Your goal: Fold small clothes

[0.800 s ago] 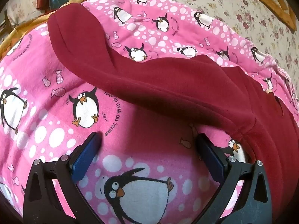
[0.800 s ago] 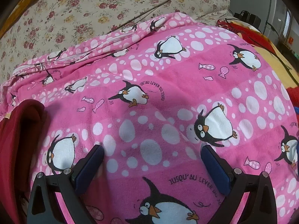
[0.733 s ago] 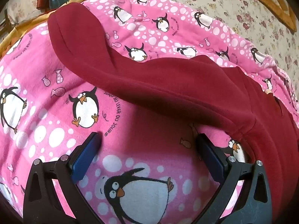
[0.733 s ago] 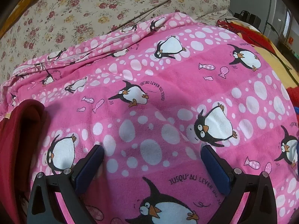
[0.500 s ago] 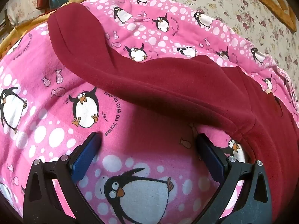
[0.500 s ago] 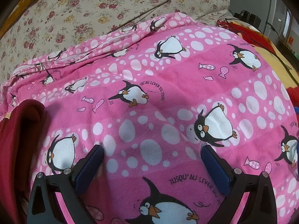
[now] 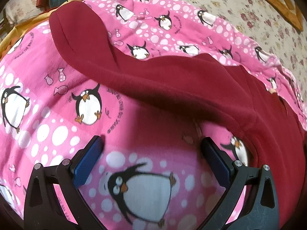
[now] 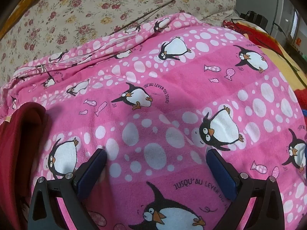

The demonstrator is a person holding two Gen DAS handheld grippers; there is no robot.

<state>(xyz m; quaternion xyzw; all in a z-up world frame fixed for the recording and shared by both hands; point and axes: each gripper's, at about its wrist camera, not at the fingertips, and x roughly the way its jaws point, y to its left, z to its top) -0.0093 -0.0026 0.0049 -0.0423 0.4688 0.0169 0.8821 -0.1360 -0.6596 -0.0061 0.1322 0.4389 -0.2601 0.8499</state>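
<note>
Floral bedsheet (image 8: 80, 9) forms the background; over it lies a pink penguin blanket (image 8: 172, 99), printed with white dots, small fish and penguins, spread across the bed.

Dark red garment (image 7: 172, 80): thick, fleece-like cloth, plain colour, no print. It lies on the blanket in a long curved band, from a rounded end with a stitched hem near the blanket's far left edge, running across toward the right side and down past the right finger of the left claw (image 7: 151, 159). A seam line shows where the band widens at the right. In the right wrist view only a rolled edge of the garment (image 8: 17, 134) shows, at the blanket's left side.

Left claw: jaws wide, nothing between them, poised over bare blanket just short of the garment.

Right claw (image 8: 156, 170): jaws wide, empty, over bare blanket, garment well to its left.
</note>
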